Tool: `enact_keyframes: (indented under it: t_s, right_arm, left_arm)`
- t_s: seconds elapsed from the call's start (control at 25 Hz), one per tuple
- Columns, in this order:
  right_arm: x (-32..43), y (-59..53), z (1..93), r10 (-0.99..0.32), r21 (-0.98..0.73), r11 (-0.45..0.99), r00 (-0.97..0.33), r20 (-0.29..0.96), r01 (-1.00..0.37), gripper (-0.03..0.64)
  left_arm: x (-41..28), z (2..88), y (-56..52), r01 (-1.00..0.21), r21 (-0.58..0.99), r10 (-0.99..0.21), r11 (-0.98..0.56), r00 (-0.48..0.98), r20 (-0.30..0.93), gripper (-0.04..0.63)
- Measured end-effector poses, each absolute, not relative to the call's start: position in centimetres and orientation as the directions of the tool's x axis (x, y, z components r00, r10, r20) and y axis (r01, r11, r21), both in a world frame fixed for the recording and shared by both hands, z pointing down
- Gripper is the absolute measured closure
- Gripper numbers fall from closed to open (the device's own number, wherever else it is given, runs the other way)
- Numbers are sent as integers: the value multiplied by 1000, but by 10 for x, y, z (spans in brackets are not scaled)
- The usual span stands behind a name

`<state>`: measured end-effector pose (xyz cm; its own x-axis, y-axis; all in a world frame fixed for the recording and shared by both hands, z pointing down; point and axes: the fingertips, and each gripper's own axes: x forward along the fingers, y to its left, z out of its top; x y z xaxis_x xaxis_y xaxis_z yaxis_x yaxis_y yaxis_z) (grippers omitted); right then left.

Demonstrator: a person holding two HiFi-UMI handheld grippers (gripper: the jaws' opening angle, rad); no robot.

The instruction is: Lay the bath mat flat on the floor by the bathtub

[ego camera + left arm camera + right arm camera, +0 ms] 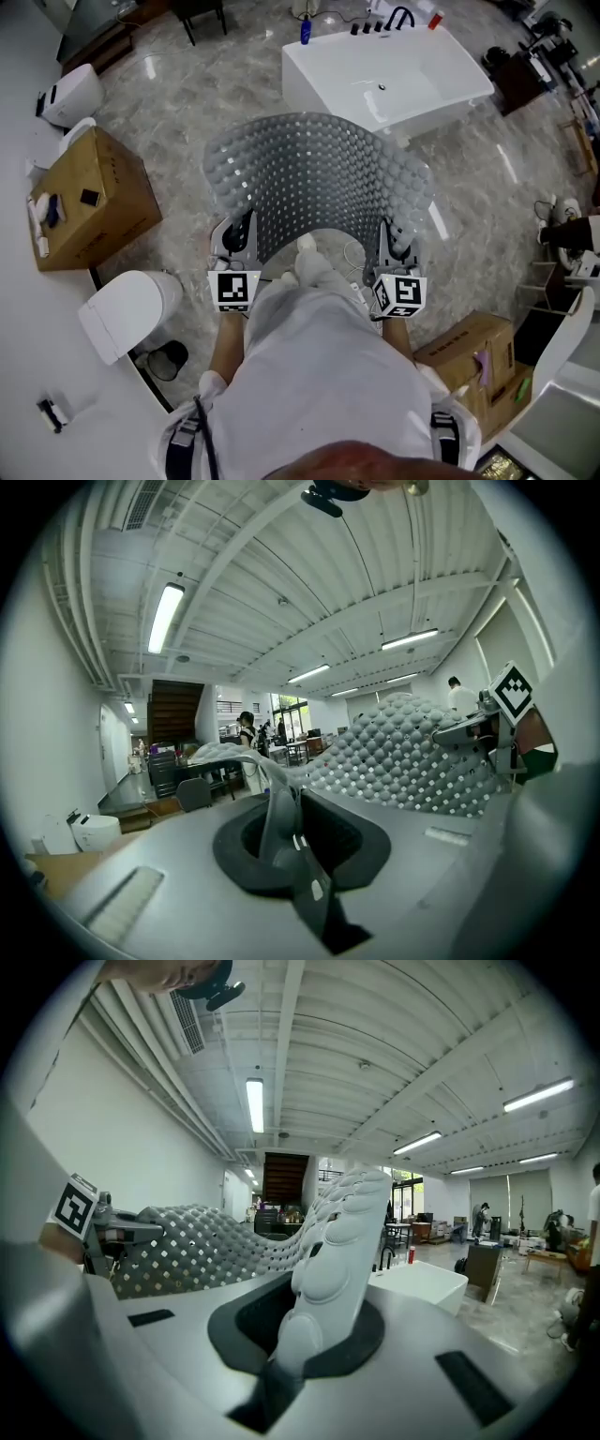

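A grey, bubble-textured bath mat (pixel 314 173) with small holes hangs in the air between my two grippers, arching up and away from me above the marble floor. My left gripper (pixel 239 234) is shut on the mat's near left edge; in the left gripper view the mat (pixel 412 757) rises out of the jaws as a thin folded strip. My right gripper (pixel 394 239) is shut on the near right edge, and the mat (pixel 337 1241) stands up thick between its jaws. The white bathtub (pixel 389 75) stands just beyond the mat's far edge.
A white toilet (pixel 127 314) is at my left, with a cardboard box (pixel 89 202) behind it. More boxes (pixel 478 361) sit at my right. A blue bottle (pixel 305 31) and taps stand at the tub's far end. Bare marble floor (pixel 497 178) lies around the tub.
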<state>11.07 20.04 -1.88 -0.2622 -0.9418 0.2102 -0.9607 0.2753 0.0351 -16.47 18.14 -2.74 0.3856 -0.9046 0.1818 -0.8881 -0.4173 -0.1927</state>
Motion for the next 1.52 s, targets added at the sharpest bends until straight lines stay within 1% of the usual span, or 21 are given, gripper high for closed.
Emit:
enact_keyframes:
  t_s: [0.2,0.48,0.76,1.0,1.16,1.28,1.44,1.52]
  right_arm:
    - [122,203,-7,-944,11,250,-241,224,-968,597]
    - [143,171,7,-938,-15,248,-244,246,-969,597]
    - [159,124,54,-896,-22,272,-262,358,-962,597]
    - [172,78,115,-851,-38,291,-276,447,-956,597]
    - [177,40,164,-836,-22,316,-289,466,-949,597]
    - [181,20,204,-825,-5,333,-294,482,-943,597]
    - [179,7,269,-796,-12,346,-300,526,-938,596]
    - [177,5,311,-776,-28,351,-307,551,-936,597]
  left_arm:
    - [-154,-23,180,-875,-201,-893,-441,403,202,583]
    - [-139,-19,157,-874,-222,-892,-432,378,246,583]
    - [-134,24,109,-880,-187,-867,-436,355,351,583]
    - [-115,84,59,-856,-196,-821,-479,357,447,583]
    - [-112,129,23,-865,-180,-823,-468,353,446,583]
    - [-112,172,7,-871,-159,-812,-464,347,469,583]
    - [-112,238,-8,-866,-158,-799,-475,350,489,583]
    - [-115,280,-14,-858,-162,-781,-488,346,521,583]
